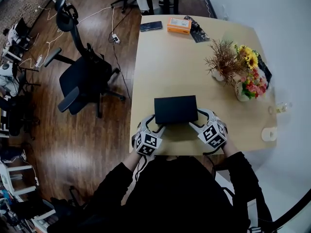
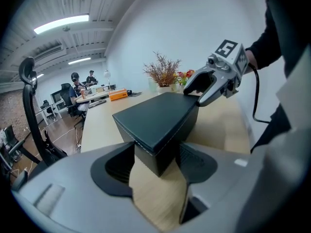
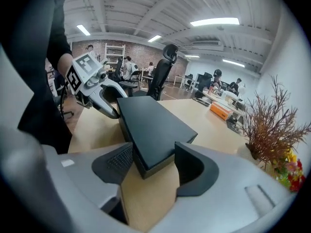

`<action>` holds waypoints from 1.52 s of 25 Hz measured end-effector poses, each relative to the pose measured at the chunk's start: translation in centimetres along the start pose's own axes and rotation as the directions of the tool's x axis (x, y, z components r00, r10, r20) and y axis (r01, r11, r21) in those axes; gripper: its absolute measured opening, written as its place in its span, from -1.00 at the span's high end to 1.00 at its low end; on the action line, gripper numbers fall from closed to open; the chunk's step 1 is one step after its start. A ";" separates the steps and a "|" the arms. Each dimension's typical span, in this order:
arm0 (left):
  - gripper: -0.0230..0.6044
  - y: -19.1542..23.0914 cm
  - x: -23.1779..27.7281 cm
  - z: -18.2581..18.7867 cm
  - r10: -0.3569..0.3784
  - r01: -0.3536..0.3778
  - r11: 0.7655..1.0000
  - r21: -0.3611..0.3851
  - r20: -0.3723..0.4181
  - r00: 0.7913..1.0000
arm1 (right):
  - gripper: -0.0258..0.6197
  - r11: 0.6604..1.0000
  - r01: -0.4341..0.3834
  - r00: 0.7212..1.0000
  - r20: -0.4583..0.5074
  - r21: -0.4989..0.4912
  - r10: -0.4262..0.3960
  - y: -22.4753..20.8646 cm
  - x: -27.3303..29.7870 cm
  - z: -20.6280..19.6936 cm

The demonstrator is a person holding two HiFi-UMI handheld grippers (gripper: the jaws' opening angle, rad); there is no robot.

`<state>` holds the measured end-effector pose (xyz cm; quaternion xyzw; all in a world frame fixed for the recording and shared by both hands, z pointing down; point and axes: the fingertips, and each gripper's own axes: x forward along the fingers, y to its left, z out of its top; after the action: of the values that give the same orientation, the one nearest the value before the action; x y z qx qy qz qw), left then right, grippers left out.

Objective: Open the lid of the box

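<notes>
Here's an open office. A black swivel chair [image 1: 80, 79] stands on the dark wood floor [image 1: 97, 140] beside a pale wooden counter [image 1: 170, 62], and cables [image 1: 104, 13] trail to a power strip [image 1: 115, 38]. Strip lights [image 3: 214, 22] run along the white ceiling [image 3: 146, 8], there's a brick wall [image 3: 146, 52] at the back, and people [image 2: 75, 84] sit at desks further off. A phone [image 1: 151, 26] and flowers [image 1: 250, 76] rest on the counter.

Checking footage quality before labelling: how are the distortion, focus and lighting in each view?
Head view: fisheye bows the table edges; even light, sharp. Left gripper view: dark circular vignette, near jaws soft, black box sharper. Right gripper view: same vignette, bright ceiling strips, no glare on the black box.
</notes>
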<state>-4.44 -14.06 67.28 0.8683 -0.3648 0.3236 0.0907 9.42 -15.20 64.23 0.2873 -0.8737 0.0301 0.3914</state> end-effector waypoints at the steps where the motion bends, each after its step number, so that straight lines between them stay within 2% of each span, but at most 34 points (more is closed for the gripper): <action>1: 0.13 0.0 0.1 0.0 -0.004 0.004 1.000 -0.002 0.000 1.000 | 0.08 1.000 -0.012 1.000 0.002 0.021 0.012 -0.1 0.0 0.0; 5: 0.14 0.3 0.2 0.1 -0.012 0.012 1.000 -0.010 0.004 1.000 | 0.11 0.990 -0.062 0.998 0.028 0.125 0.059 -0.2 0.0 0.0; 9: 0.14 1.0 0.6 0.4 -0.007 0.007 1.000 -0.009 0.009 1.000 | 0.14 0.963 -0.115 0.992 0.077 0.244 0.099 -1.1 0.1 0.8; 11: 0.14 1.4 0.7 0.6 -0.005 0.005 1.000 -0.012 -0.004 1.000 | 0.16 0.934 -0.114 0.990 0.119 0.338 0.077 -2.4 0.1 1.2; 12: 0.14 1.0 0.5 0.1 -0.013 0.012 1.000 -0.016 -0.019 1.000 | 0.66 0.907 -0.101 0.989 0.141 0.409 0.047 -2.9 -0.2 0.9; 13: 0.14 0.1 0.4 -0.7 -0.029 0.028 0.999 -0.019 -0.032 0.999 | 0.92 0.882 -0.086 0.988 0.155 0.464 0.014 -3.2 -0.6 0.3; 14: 0.14 -0.7 0.3 -1.3 -0.046 0.046 0.999 -0.019 -0.038 0.998 | 0.91 0.874 -0.068 0.988 0.157 0.482 -0.010 -3.0 -1.0 -0.3; 16: 0.15 -1.3 -0.1 -1.2 -0.061 0.060 0.998 -0.025 -0.028 0.998 | 0.47 0.893 -0.050 0.989 0.148 0.448 -0.019 -2.4 -1.8 -0.8; 17: 0.15 -1.1 -0.3 -0.5 -0.059 0.059 0.998 -0.031 -0.014 0.998 | 0.37 0.896 -0.066 0.989 0.151 0.440 -0.001 -2.0 -2.0 -0.6; 19: 0.15 -0.3 -0.5 0.6 -0.052 0.053 0.998 -0.046 0.019 0.998 | 0.01 0.887 -0.122 0.985 0.161 0.445 0.054 -1.4 -1.8 -0.4; 21: 0.15 0.1 -0.5 0.9 -0.049 0.051 0.997 -0.062 0.029 0.998 | -0.14 0.896 -0.148 0.986 0.138 0.419 0.098 -0.5 -1.0 -0.9; 24: 0.15 0.1 -0.7 0.7 -0.040 0.041 0.996 -0.074 0.013 0.999 | -0.16 0.931 -0.132 0.991 0.068 0.340 0.116 0.9 0.5 -2.2; 26: 0.15 -0.1 -0.5 0.6 -0.038 0.039 0.997 -0.074 0.014 0.999 | -0.12 0.945 -0.085 0.996 0.049 0.315 0.073 0.9 1.2 -2.6; 28: 0.16 -0.2 -0.3 0.6 -0.031 0.033 0.997 -0.074 0.024 0.999 | 0.03 0.944 -0.047 0.998 0.061 0.328 0.029 0.5 1.4 -2.7; 31: 0.16 -0.4 -0.7 0.2 -0.014 0.015 0.997 -0.079 0.016 1.000 | 0.11 0.939 -0.049 0.997 0.074 0.341 0.025 0.9 1.1 -2.9; 33: 0.16 -0.5 -1.0 0.1 -0.007 0.008 0.999 -0.040 0.011 1.000 | 0.12 0.943 -0.046 0.997 0.073 0.331 0.024 1.1 1.1 -3.2; 36: 0.15 1.1 -0.8 2.0 0.044 -0.045 0.998 0.051 0.027 0.999 | 0.12 0.953 -0.027 0.995 0.097 0.301 -0.002 -0.5 1.4 -2.2; 38: 0.14 1.6 -0.3 2.4 0.050 -0.052 0.996 0.074 0.029 0.998 | 0.12 0.953 -0.026 0.994 0.110 0.301 -0.008 -1.3 1.4 -1.5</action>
<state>-4.49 -16.01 65.14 0.8659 -0.3755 0.3273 0.0451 10.34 -16.51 66.00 0.3407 -0.8805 0.1490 0.2941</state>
